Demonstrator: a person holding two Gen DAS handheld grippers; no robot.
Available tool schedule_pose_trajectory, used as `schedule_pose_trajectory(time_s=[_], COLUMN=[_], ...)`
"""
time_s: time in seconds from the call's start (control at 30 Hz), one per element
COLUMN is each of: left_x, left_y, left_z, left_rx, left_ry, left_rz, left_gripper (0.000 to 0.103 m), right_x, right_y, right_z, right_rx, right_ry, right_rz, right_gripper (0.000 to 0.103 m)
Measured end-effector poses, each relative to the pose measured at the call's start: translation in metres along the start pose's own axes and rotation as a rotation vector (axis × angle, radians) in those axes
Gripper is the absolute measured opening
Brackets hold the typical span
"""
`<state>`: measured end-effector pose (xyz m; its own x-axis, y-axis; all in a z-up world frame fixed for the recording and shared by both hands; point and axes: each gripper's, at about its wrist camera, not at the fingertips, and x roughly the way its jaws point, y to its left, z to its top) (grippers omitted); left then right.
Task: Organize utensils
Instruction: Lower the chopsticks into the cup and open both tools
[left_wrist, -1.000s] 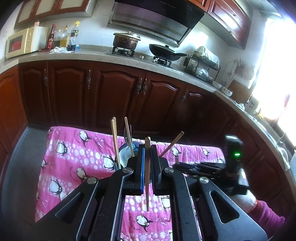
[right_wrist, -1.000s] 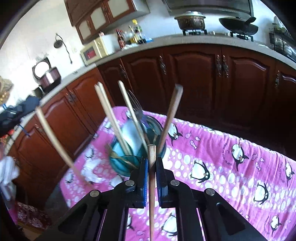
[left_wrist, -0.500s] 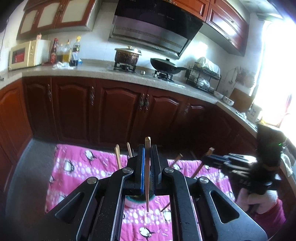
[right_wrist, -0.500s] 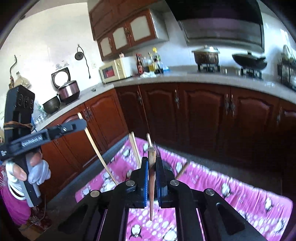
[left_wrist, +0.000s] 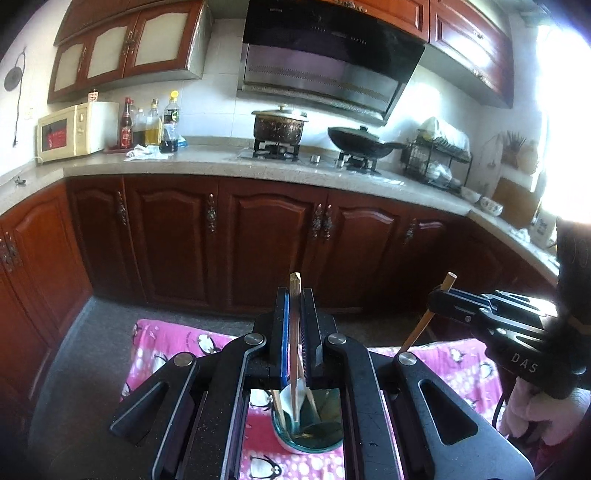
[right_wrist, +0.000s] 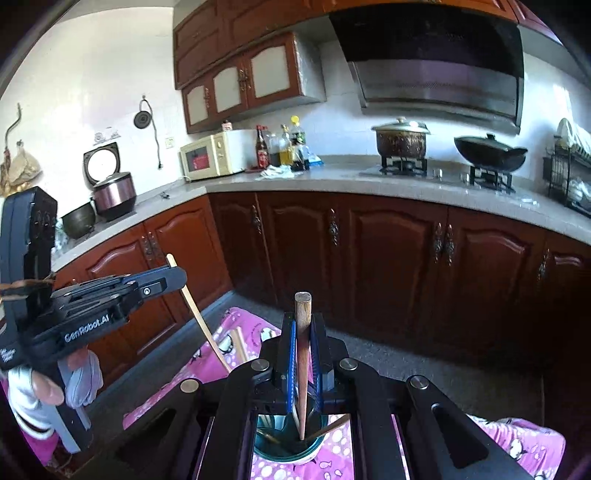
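My left gripper (left_wrist: 294, 299) is shut on a pale wooden chopstick (left_wrist: 294, 332) that stands nearly upright, its lower end over a teal glass cup (left_wrist: 284, 439). The cup holds several utensils. My right gripper (right_wrist: 303, 321) is shut on a darker brown chopstick (right_wrist: 303, 354), also upright above the same cup (right_wrist: 288, 452). Each gripper shows in the other's view. The right gripper (left_wrist: 436, 300) carries its brown stick (left_wrist: 424, 325) at a slant. The left gripper (right_wrist: 177, 275) carries its pale stick (right_wrist: 199, 321) at a slant too.
The cup stands on a pink penguin-print cloth (left_wrist: 166, 343). Dark wooden cabinets (left_wrist: 273, 240) run behind it under a counter (left_wrist: 207, 158) with a pot, a wok, bottles and a microwave. A gloved hand (right_wrist: 77, 376) grips the left handle.
Both grippers have risen and tilted up with their chopsticks still clamped. The cup and cloth have dropped to the bottom of both views, with more kitchen wall showing.
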<state>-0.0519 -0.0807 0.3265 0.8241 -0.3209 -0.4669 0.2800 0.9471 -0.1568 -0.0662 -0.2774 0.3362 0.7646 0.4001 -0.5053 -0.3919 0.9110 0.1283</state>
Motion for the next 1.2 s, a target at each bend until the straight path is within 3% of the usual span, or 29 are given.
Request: schedule_pose_trajectory(time_s=[0.4,0.63,0.77,0.87,1.0,1.2], left_x=[0.053,0.064,0.063,0.060,0.050,0.033], left_y=[0.007,0.004,0.002,-0.001,-0.006,-0.009], left_z=[-0.051,-0.067,-0.066,-0.067,-0.068,-0.074], left_rx=[-0.024,-0.033,-0.040,-0.038,-0.034,-0.026], left_ry=[0.134,0.184,0.188,0.189,0.178,0.155], left_rz=[0.023,0.007,-0.022,-0.034,-0.043,-0.008], left_gripper=[0.004,0.004,0.005,0.011,0.035,0.049], right_x=[0.069,0.073,0.068,0.061,0.053,0.036], right_y=[-0.014,-0.024,-0.030,-0.031,-0.030,-0.026], right_z=[-0.057,-0.061,-0.062,-0.066,-0.070,-0.078], right_rx=[0.057,0.102,0.130,0.143,0.160,0.178], right_ry=[0.149,0.152,0.148,0.148,0.146,0.132], right_rz=[0.013,0.025,0.045,0.049,0.049,0.054], right_gripper=[0.007,0.007,0.018,0.023,0.025,0.027])
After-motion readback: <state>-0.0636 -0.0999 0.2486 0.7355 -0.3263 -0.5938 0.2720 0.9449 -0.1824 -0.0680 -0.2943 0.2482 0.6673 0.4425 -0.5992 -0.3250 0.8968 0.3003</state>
